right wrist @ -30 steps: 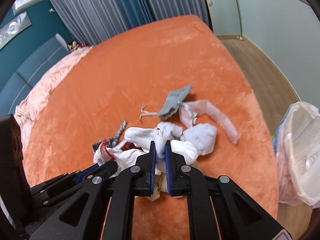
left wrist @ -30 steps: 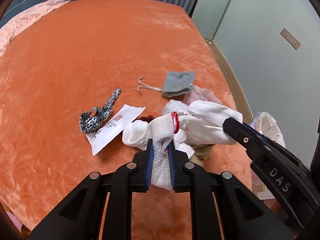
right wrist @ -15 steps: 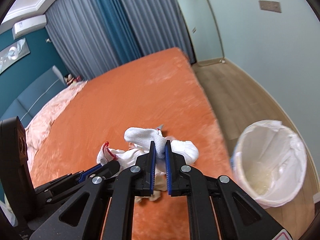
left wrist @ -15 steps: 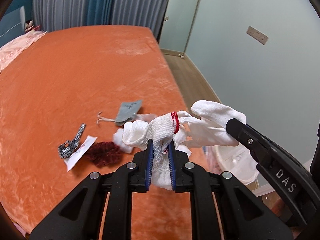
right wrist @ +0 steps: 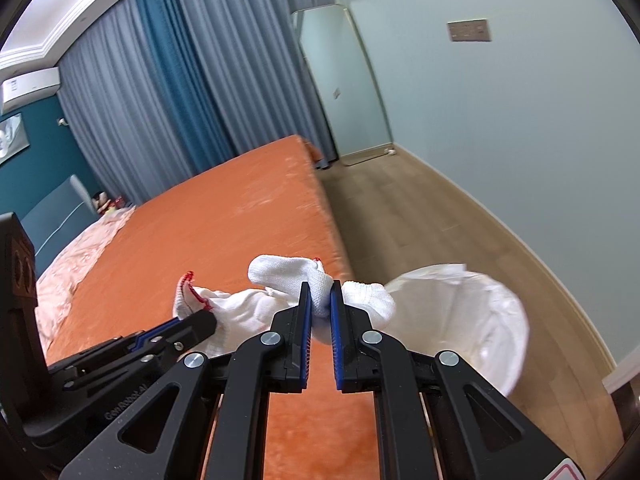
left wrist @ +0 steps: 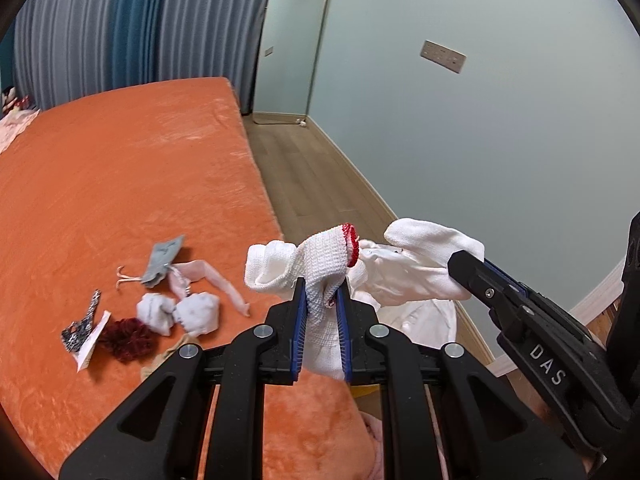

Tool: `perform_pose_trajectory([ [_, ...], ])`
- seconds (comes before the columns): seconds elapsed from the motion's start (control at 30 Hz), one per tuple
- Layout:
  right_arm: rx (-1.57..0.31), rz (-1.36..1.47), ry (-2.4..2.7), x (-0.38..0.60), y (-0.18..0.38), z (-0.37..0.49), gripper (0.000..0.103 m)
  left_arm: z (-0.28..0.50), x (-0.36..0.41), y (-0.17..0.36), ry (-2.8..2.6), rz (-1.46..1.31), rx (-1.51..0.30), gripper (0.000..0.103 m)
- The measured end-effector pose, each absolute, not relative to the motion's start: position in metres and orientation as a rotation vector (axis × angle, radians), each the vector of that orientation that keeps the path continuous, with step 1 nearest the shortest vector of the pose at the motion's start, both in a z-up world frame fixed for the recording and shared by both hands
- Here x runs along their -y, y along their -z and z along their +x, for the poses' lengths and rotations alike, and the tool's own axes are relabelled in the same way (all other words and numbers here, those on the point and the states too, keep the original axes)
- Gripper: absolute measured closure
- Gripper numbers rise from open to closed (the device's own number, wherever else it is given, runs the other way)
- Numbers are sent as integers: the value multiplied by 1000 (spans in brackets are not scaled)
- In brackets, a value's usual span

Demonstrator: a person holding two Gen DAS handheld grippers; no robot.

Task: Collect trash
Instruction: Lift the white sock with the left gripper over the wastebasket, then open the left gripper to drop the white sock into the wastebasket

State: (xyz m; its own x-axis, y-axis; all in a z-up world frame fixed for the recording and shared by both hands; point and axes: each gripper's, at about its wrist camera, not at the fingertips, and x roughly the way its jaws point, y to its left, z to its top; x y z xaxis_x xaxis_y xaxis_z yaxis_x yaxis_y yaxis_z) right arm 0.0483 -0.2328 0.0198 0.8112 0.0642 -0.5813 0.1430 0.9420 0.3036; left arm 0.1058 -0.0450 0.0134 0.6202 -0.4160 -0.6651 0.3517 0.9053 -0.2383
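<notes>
Both hand-held grippers, left and right, clamped on the white knitted red-cuffed gloves, bundle strung sideways between them just off the orange bed; white-lined round bin lies just right, right gripper nearer.

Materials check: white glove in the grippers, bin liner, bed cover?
White glove: knitted cotton-like fabric, visible ribbed weave, red stitched cuff. Bin liner: thin, translucent white plastic film by the look, crinkled and slightly glossy. Bed cover: orange plush, probably velvet or fleece, matte with shaded nap streaks.
</notes>
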Motion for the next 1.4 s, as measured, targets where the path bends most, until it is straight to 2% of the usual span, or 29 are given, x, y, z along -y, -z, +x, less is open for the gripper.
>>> perform_pose_trajectory([
  [0.6,-619,378,166,306,-8,29,95,109,131,-15,563,-15,-779,89],
  [1.17,-659,407,205,327,15,38,94,131,170,-4,607,-1,-800,89],
  [1.27,-665,411,207,329,15,43,90,134,173,0,614,-6,-806,86],
  [1.37,-671,417,214,327,15,49,89,137,174,4,589,-10,-810,65],
  [1.4,-674,416,216,326,15,52,89,137,173,4,582,-12,-805,63],
])
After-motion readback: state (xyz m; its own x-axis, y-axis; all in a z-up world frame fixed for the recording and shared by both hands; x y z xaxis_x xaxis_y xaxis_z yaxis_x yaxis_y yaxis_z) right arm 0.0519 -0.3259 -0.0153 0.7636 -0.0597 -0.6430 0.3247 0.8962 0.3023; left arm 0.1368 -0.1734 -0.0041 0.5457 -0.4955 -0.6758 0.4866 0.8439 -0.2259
